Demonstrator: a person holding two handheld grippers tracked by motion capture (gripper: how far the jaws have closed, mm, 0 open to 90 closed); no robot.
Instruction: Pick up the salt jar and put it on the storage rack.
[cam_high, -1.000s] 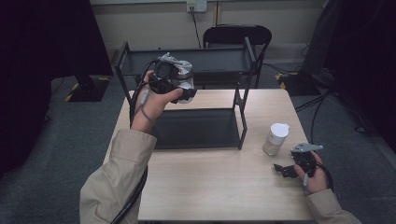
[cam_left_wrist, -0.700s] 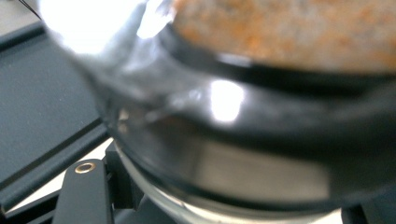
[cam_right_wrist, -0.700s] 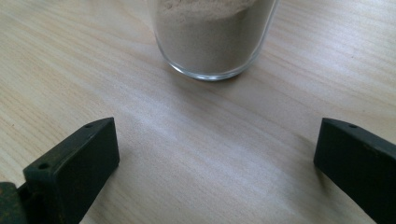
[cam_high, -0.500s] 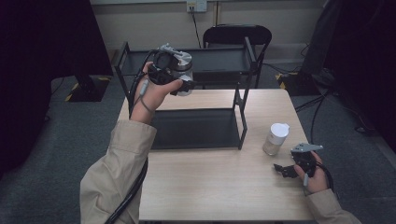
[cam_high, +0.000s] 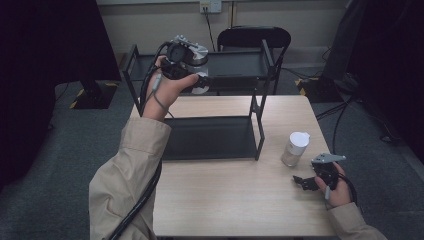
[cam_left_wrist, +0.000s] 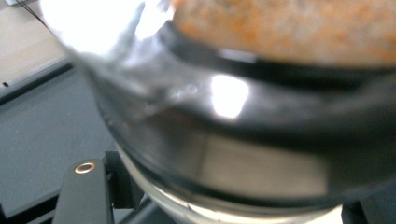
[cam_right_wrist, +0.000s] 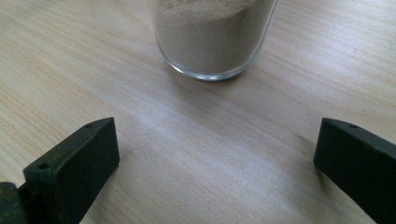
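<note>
The left claw (cam_high: 200, 82) is raised above the far left part of the bench (cam_high: 235, 200), its jaws clamped on a clear glass jar (cam_high: 199, 86). In the left gripper view the jar (cam_left_wrist: 224, 116) sits right against the camera, blurred, with orange-brown grains in its upper part and a bright glare on the glass. The claw and jar hang level with the top tier of a black metal rack (cam_high: 260, 107), just in front of that tier's near edge. The rack's lower tray (cam_high: 210, 137) lies below and nearer than the claw, and the rack's upright posts rise to the claw's right. Behind the rack, beyond the claw, stands a black chair (cam_high: 252, 37) against the wall.

The right claw (cam_high: 300, 181) rests low on the near right part of the bench, well apart from the left one, with its jaws spread wide and nothing between them. In the right gripper view the two black jaws frame bare wood, and straight ahead of them, near but not touching, stands a second glass jar (cam_right_wrist: 212, 37) filled with pale beige powder. From above, this second jar (cam_high: 295, 149) shows a white lid and stands just beyond the right claw, to the right of the rack's front post. Nothing lies between the right claw and it.
</note>
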